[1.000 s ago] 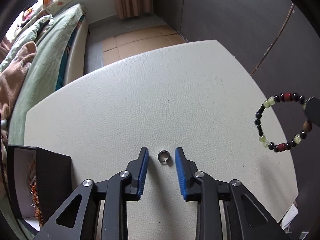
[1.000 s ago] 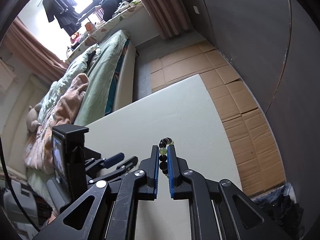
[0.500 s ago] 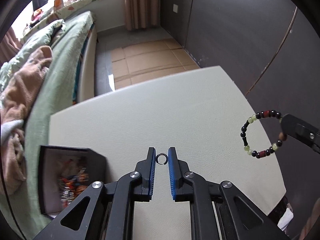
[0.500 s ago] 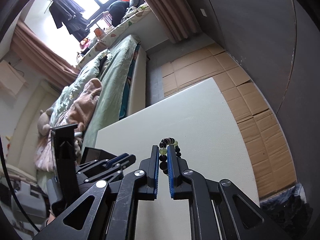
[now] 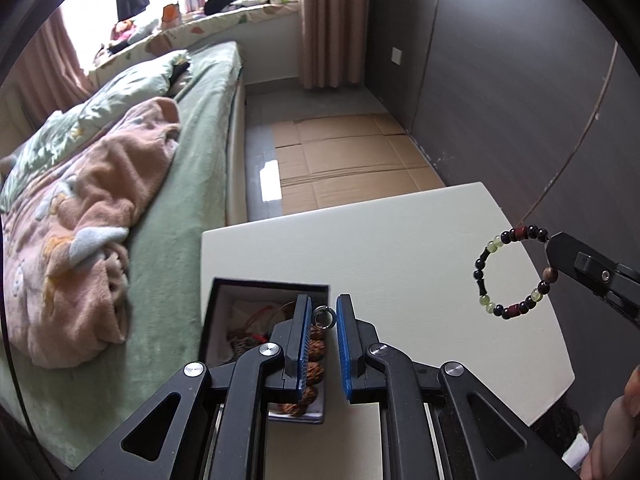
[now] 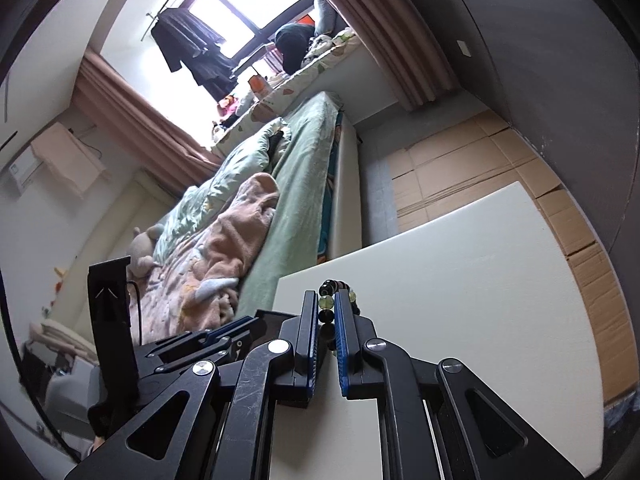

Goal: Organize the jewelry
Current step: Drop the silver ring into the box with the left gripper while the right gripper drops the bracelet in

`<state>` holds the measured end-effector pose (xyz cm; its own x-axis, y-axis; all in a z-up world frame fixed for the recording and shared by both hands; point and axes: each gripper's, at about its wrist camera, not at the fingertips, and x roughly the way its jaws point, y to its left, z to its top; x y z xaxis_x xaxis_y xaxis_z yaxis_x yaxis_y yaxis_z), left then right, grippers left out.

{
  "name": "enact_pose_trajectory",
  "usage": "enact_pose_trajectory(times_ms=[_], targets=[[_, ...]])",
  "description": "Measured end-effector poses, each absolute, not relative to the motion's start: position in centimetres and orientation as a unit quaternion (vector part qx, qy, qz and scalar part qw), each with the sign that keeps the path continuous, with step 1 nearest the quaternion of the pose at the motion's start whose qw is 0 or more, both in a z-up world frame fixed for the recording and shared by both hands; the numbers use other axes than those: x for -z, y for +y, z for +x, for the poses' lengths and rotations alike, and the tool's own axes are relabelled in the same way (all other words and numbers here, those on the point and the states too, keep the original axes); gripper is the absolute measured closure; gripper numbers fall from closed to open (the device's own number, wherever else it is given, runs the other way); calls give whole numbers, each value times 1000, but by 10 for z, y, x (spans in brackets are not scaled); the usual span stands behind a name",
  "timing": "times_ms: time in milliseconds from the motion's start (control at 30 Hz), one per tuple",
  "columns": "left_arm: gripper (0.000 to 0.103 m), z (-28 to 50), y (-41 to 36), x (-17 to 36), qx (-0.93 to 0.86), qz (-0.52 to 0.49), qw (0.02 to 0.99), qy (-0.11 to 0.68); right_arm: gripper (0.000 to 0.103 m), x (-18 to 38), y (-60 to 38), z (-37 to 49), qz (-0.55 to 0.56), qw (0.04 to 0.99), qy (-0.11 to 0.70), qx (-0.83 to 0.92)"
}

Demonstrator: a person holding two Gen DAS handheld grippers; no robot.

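My left gripper (image 5: 323, 312) is shut on a small silver ring (image 5: 323, 317) and holds it in the air above the open black jewelry box (image 5: 224, 312), which has beaded pieces inside. My right gripper (image 6: 327, 312) is shut on a beaded bracelet (image 6: 328, 300) of black, green and red beads. The bracelet also shows in the left wrist view (image 5: 508, 276), hanging from the right gripper above the right side of the white table (image 5: 400, 240). The left gripper also shows in the right wrist view (image 6: 224, 336), low at the left.
A bed with green sheets and a pink blanket (image 5: 80, 216) runs along the table's left side. Cardboard sheets (image 5: 352, 160) cover the floor beyond the table. A dark wall (image 5: 520, 80) stands to the right.
My left gripper closed on the ring, lifted it off the table and carried it left over the jewelry box. My right gripper kept holding the bracelet and rose.
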<state>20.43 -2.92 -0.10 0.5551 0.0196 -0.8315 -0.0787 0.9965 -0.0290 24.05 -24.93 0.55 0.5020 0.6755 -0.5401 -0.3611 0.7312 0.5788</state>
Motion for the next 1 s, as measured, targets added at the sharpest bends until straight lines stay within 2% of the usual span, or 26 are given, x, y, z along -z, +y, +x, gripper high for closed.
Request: enact_pose_trajectory(times_ms=[167,367,533,567,600,667,1000], targets=[[90,194,-8,5,-47,-53,890,450,93,-7,-226,237,192,845,384,-319],[89,176,22,23,-69,-130,903,404,93,-5,-200,230,172,845,384,-331],[87,182,46,44,-53,-187,875,443,93,-1,-186,223,169,837,391,-342],[72,179,50,41,-51,-199,876,437,93,0,-183,222,169,836,392,-345],[41,176,53,38,-53,-201,880,427,93,1,-180,219,169,835,392,-347],[9,166,58,33,-58,-207,888,406,93,0,-172,217,165,836,388,-350],[8,151,97,20,-76,-237,892,377,93,-10,-138,206,154,837,356,-385]])
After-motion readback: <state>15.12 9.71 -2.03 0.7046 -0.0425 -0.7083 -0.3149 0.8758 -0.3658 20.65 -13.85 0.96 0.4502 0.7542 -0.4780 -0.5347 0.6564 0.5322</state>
